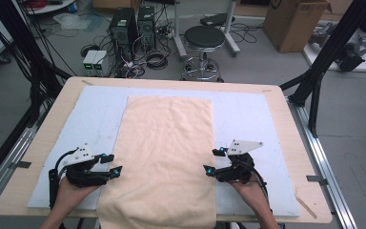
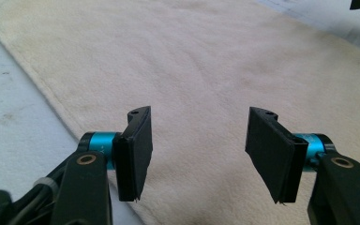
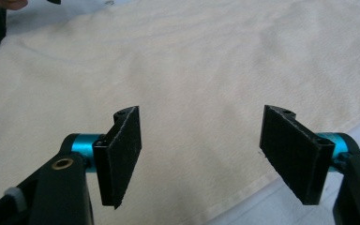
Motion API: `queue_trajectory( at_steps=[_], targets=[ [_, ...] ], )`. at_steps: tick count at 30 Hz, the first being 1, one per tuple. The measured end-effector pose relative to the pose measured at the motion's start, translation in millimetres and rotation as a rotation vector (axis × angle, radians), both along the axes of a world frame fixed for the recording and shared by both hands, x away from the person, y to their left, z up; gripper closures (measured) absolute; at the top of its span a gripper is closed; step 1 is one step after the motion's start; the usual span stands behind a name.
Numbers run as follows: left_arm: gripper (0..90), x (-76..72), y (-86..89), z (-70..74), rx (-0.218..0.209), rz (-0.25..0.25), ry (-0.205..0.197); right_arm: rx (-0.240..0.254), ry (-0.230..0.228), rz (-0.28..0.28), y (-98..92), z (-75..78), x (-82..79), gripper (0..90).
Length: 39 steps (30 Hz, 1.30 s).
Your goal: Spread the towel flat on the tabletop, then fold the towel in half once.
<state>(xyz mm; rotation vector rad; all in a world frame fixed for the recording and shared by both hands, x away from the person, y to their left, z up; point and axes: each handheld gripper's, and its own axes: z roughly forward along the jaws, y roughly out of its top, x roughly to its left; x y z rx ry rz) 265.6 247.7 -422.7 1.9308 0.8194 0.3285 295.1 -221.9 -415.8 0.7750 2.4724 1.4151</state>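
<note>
So both sets of jaws were spread wide with nothing between the black pads, just hanging over the cloth. The left gripper (image 1: pixel 113 163) sat at the left long edge of the cream rectangular terry towel (image 1: pixel 164 157), and the right gripper (image 1: pixel 211 161) mirrored it at the right long edge, both near the end closest to the person. My guess is that symmetry was on purpose: matching spots on opposite edges are what you'd want for folding or straightening. The towel itself lay flat and lengthwise down the middle of the pale blue foam mat (image 1: pixel 248 114), its near end drooping over the front of the light wooden table (image 1: pixel 62 100). No real wrinkles showed, so it looked neatly laid out rather than dumped there.
</note>
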Motion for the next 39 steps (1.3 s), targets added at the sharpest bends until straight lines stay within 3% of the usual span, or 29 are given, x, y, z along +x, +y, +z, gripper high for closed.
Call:
queue_trajectory(
  at_steps=[3,9,20,30,34,39],
  targets=[
    [41.6,4.4,0.0,-1.2,0.001,0.020,0.005,0.015,-0.007,-0.011,1.1,-0.7,5.8,28.7],
    [38.7,5.6,-1.0,-1.4,0.020,0.044,-0.020,-0.005,0.001,-0.021,6.6,-3.7,13.9,28.0],
    [37.2,3.5,-2.7,-2.4,0.043,0.029,-0.031,-0.067,0.011,0.005,18.3,-9.9,14.0,26.9],
    [36.7,3.5,-2.3,-2.7,0.049,0.028,-0.026,-0.066,0.013,-0.004,17.5,-9.5,13.5,26.8],
    [36.9,3.9,-1.7,-2.3,0.045,0.030,-0.028,-0.057,0.007,-0.006,15.7,-8.3,13.4,26.8],
    [37.2,7.5,-0.8,-1.4,0.007,0.047,-0.009,-0.044,0.012,-0.011,9.8,-6.7,14.8,27.2]
  ],
)
